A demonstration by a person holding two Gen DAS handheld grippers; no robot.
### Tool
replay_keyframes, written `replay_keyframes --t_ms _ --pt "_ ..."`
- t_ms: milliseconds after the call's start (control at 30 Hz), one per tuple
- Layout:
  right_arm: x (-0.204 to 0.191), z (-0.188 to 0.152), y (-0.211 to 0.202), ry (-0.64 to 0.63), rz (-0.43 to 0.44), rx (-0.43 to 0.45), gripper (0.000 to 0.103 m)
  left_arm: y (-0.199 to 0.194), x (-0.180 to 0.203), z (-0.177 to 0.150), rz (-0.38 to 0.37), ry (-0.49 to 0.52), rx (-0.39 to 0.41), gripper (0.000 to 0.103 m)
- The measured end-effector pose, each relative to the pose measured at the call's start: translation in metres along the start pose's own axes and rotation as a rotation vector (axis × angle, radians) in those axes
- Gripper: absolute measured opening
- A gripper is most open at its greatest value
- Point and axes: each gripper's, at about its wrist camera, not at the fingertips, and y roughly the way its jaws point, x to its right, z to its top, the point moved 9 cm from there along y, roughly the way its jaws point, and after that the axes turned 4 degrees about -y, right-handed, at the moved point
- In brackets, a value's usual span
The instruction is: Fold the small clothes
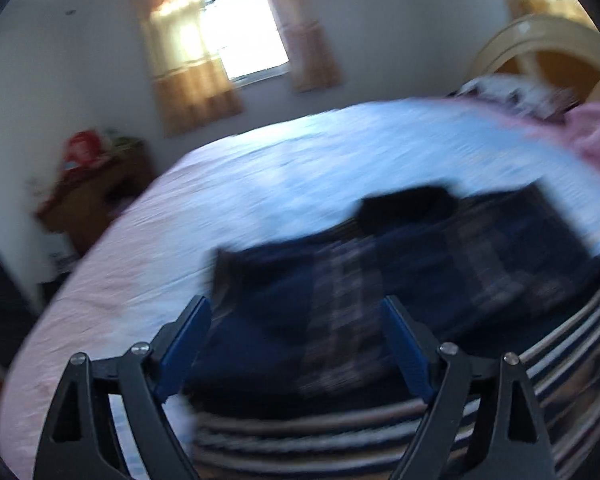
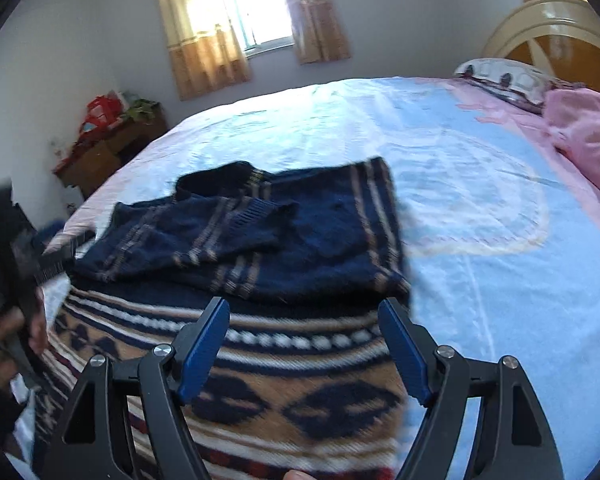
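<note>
On the bed, a dark blue sweater was laid partly folded, just ahead of both tongs. The right tongs and left tongs were held wide with nothing gripped. The sweater's unfolded lower part was found nearest the right tongs.

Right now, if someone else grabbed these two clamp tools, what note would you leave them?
Left gripper: open, empty, over the sweater's near left side.
Right gripper: open, empty, over its near right side.
Sweater: on the bed, navy with patterned bands.
Done: both sleeves folded in over the body.
Left: fold the body over, then tidy.
</note>
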Motion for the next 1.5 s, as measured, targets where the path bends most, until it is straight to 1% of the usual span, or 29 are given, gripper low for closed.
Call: replay_keyframes --t_ms 33,67,100,133,167,233,300,367,467,500,567,600,633,667,767,900,1067,1133,1167,1233,1300,1367,1500 --pt "-0.006 0.007 0.006 0.003 0.03 -0.013 0.07 0.006 -0.022 -0.01 0.06 -0.011 -0.018 0.088" --pt "-0.011 0.013 0.011 0.007 0.048 -0.022 0.068 0.008 -0.034 -0.016 0.085 -0.027 -0.029 0.088" --pt "-0.014 0.018 0.018 0.01 0.051 -0.031 0.064 0.013 -0.051 -0.025 0.097 -0.07 -0.048 0.088" --pt "-0.016 0.025 0.03 0.016 0.048 -0.053 0.062 0.018 -0.066 -0.034 0.105 -0.121 -0.076 0.088" --pt "-0.017 0.028 0.037 0.021 0.047 -0.066 0.062 0.021 -0.075 -0.04 0.109 -0.149 -0.092 0.088" --pt "-0.021 0.034 0.059 0.03 0.046 -0.107 0.062 0.03 -0.088 -0.052 0.087 -0.215 -0.127 0.088" --pt "-0.023 0.037 0.08 0.026 0.019 -0.144 0.062 0.038 -0.09 -0.06 0.077 -0.231 -0.154 0.088" --pt "-0.026 0.036 0.101 0.032 -0.005 -0.19 0.061 0.044 -0.091 -0.065 0.046 -0.251 -0.193 0.088" --pt "-0.024 0.033 0.121 0.023 -0.05 -0.229 0.059 0.047 -0.091 -0.069 0.039 -0.27 -0.207 0.088" --pt "-0.024 0.033 0.125 0.027 -0.059 -0.229 0.056 0.048 -0.089 -0.07 0.036 -0.266 -0.214 0.09" --pt "-0.028 0.035 0.127 0.003 -0.066 -0.215 0.039 0.051 -0.085 -0.075 0.03 -0.261 -0.239 0.094" --pt "-0.032 0.036 0.128 -0.015 -0.066 -0.211 0.027 0.053 -0.086 -0.078 0.03 -0.263 -0.251 0.094" --pt "-0.035 0.038 0.126 -0.039 -0.089 -0.201 0.016 0.056 -0.087 -0.08 0.027 -0.27 -0.265 0.094" --pt "-0.036 0.04 0.124 -0.059 -0.108 -0.189 0.008 0.057 -0.087 -0.081 0.02 -0.277 -0.271 0.094" --pt "-0.039 0.048 0.111 -0.1 -0.132 -0.14 0.007 0.056 -0.091 -0.083 0.01 -0.312 -0.27 0.096" --pt "-0.032 0.061 0.089 -0.121 -0.17 -0.069 0.007 0.055 -0.093 -0.085 -0.008 -0.341 -0.264 0.096" --pt "-0.016 0.073 0.077 -0.126 -0.236 -0.031 0.007 0.055 -0.094 -0.088 -0.042 -0.367 -0.269 0.097" --pt "-0.004 0.073 0.076 -0.121 -0.277 -0.037 0.006 0.057 -0.093 -0.089 -0.058 -0.368 -0.277 0.097" --pt "0.002 0.071 0.077 -0.11 -0.285 -0.047 0.007 0.058 -0.092 -0.089 -0.07 -0.369 -0.282 0.097" --pt "0.013 0.063 0.086 -0.084 -0.282 -0.091 0.007 0.058 -0.092 -0.09 -0.076 -0.373 -0.284 0.097" --pt "0.025 0.053 0.095 -0.07 -0.301 -0.124 0.007 0.057 -0.09 -0.089 -0.083 -0.371 -0.282 0.098" --pt "0.032 0.045 0.102 -0.055 -0.299 -0.146 0.007 0.057 -0.089 -0.089 -0.086 -0.364 -0.279 0.098" --pt "0.027 0.043 0.103 -0.098 -0.315 -0.154 0.007 0.049 -0.087 -0.083 -0.095 -0.35 -0.234 0.098"
